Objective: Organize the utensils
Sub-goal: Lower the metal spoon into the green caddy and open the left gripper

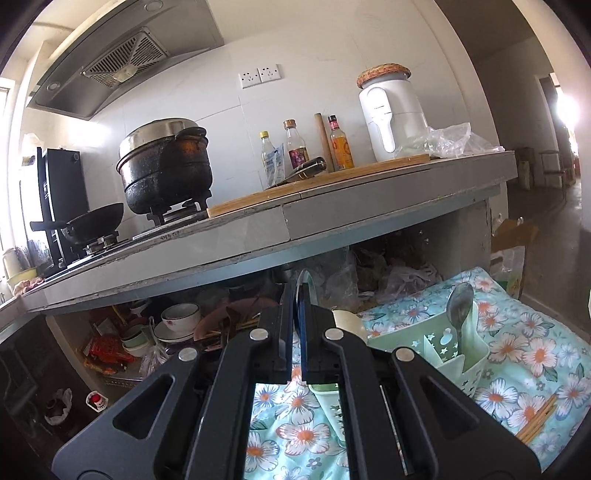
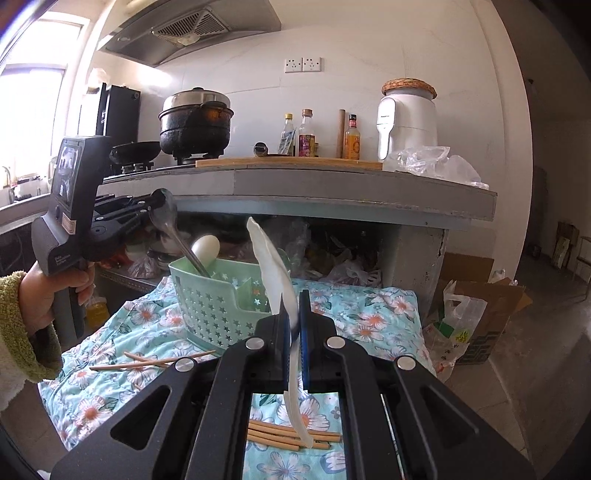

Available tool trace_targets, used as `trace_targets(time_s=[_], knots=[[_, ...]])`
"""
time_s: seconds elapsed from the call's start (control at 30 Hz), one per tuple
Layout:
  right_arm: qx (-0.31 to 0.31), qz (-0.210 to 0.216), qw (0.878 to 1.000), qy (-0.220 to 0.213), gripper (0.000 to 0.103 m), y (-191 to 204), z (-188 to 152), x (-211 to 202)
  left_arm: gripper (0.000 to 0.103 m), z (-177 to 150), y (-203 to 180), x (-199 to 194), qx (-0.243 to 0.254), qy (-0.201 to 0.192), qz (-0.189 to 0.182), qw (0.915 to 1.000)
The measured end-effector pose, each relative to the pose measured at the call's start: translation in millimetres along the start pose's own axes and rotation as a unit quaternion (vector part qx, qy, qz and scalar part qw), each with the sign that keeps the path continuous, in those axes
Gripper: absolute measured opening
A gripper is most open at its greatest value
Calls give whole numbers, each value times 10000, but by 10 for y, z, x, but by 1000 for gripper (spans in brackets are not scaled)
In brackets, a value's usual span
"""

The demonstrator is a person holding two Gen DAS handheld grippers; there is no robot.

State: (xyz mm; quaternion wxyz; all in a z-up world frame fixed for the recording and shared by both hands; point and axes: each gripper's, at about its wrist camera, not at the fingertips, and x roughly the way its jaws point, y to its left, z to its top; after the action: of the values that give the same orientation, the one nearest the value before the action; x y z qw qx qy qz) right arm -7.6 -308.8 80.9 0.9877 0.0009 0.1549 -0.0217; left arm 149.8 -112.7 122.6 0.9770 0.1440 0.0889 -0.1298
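Left gripper (image 1: pixel 297 295) jaws nearly together; thin blue-edged item between them, can't identify. Metal spoon (image 1: pixel 459 310) handle hidden inside the green basket (image 1: pixel 454 350). Basket's near part blocked by gripper body. White spoon (image 2: pixel 275 273) shaft partly hidden between right gripper (image 2: pixel 294 317) pads. Chopsticks (image 2: pixel 288 437) ends covered by gripper frame. Bottle labels (image 2: pixel 306 142) too small to read. Under-counter clutter (image 1: pixel 177 332) dim, indistinct.

a lived-in home kitchen is showing here, centred on a grey counter (image 2: pixel 332 188). a blackened pot (image 2: pixel 195 123) is sitting on the gas stove (image 2: pixel 135 168) at the counter's left end under a range hood (image 2: pixel 192 27), while sauce bottles (image 2: pixel 306 134) and a white appliance (image 2: pixel 406 122) are standing along its back. bowls (image 1: pixel 181 319) are crowding the space beneath it.
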Motion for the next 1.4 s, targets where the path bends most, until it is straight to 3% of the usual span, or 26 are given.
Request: trace_targets(time_s=[0.37,0.6,0.77,1.03,1.23,1.4], knots=[[238,51,9997,100,5,-150,-68,69,1,269,140,-116,119,-292,457,9985],[253,94,9996,116,5,-148,-80,77,1,94,11,139,343,248,280,9987],[300,110,9994,153,5,-178,-80,72,2,-89,26,386,-127,776,-281,9965],[453,178,9984,282,5,-221,-110,112,9,-358,272,602,-1432,1190,-1261,9744],[609,304,9970,359,5,-242,-99,169,25,-384,473,457,-2122,907,-1663,9587],[854,542,9942,357,5,-293,-26,250,37,-410,657,267,-2600,722,-1792,9461]])
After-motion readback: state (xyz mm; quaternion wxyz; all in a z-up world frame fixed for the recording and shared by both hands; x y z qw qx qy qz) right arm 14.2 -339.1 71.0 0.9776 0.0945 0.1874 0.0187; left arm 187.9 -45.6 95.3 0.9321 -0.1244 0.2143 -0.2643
